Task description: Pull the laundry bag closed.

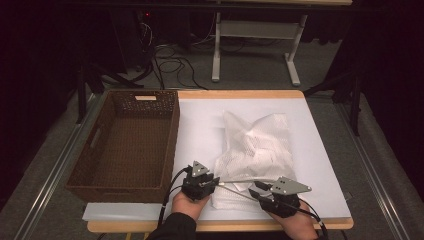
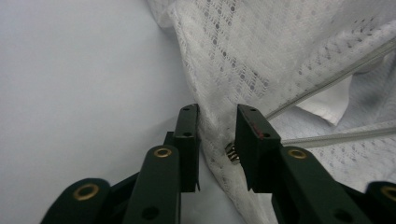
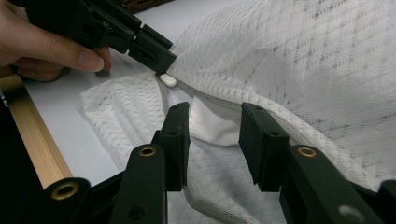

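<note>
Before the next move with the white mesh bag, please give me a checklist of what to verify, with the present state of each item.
1. Left gripper open around a fold of the mesh bag: ok.
2. Right gripper open over the bag's opening: ok, nothing clamped yet.
3. Zipper pull lies just past the left fingers: ok.
4. Basket beside the bag, holding nothing: ok.
5. Cables across the bag: not ok, they could snag.
6. What is inside the bag: cannot tell.

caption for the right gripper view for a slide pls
Open right gripper at the white mesh laundry bag, while the left gripper meets its zipper pull.
</note>
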`<move>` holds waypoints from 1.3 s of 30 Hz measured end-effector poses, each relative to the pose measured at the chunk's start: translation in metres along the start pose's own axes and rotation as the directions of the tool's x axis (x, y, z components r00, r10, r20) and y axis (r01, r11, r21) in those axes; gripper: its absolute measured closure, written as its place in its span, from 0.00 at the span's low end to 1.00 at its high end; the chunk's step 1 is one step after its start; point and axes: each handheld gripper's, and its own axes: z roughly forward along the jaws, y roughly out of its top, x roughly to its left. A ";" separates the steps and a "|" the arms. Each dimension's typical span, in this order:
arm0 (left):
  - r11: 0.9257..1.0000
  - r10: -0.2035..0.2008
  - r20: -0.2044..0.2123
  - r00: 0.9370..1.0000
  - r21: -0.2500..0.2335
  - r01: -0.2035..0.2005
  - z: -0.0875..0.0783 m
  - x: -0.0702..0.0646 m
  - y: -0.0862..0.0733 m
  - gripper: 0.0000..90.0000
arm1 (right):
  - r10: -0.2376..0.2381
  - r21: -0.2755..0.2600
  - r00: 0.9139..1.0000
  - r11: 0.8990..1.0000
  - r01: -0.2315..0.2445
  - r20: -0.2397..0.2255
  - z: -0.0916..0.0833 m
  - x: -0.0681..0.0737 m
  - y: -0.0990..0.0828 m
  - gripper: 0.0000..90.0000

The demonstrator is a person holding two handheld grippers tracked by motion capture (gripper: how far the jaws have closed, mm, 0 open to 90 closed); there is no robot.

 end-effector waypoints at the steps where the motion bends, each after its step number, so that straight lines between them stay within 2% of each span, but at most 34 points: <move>1: 1.000 0.002 0.008 1.000 -0.001 -0.002 0.000 0.000 0.000 0.87 | 0.000 0.000 1.000 1.000 0.000 -0.001 0.000 0.000 0.000 0.71; 3: 1.000 0.015 0.015 1.000 -0.005 -0.015 -0.002 -0.002 -0.001 0.95 | 0.001 0.002 1.000 1.000 -0.001 -0.001 0.000 0.001 0.000 0.71; 6: 0.999 0.030 0.017 0.999 -0.028 -0.030 -0.006 -0.006 0.000 0.97 | -0.005 0.003 1.000 1.000 0.005 -0.003 0.001 0.001 0.000 0.72; 9: 0.996 0.051 0.022 0.998 -0.078 -0.049 -0.014 -0.013 0.002 0.98 | -0.005 -0.004 1.000 1.000 0.005 -0.007 0.001 0.002 0.000 0.71; 11: 0.991 0.066 0.028 0.997 -0.120 -0.062 -0.019 -0.019 0.004 0.98 | 0.001 -0.002 1.000 1.000 -0.001 -0.013 0.002 0.004 0.001 0.71; 16: 0.984 0.092 0.039 0.995 -0.155 -0.085 -0.022 -0.028 0.006 0.98 | 0.006 -0.012 0.999 1.000 -0.006 -0.038 0.007 0.009 0.005 0.71; 20: 0.979 0.104 0.046 0.993 -0.180 -0.094 -0.024 -0.031 0.007 0.98 | -0.010 -0.005 0.998 1.000 0.010 -0.058 0.014 0.014 0.008 0.71; 34: 0.975 0.128 0.056 0.990 -0.190 -0.116 -0.025 -0.036 0.006 0.98 | 0.025 0.019 0.992 1.000 -0.023 -0.122 0.044 0.019 0.015 0.72; 39: 0.975 0.134 0.051 0.990 -0.185 -0.122 -0.024 -0.037 0.005 0.98 | 0.039 0.008 0.991 0.999 -0.039 -0.130 0.047 0.018 0.017 0.79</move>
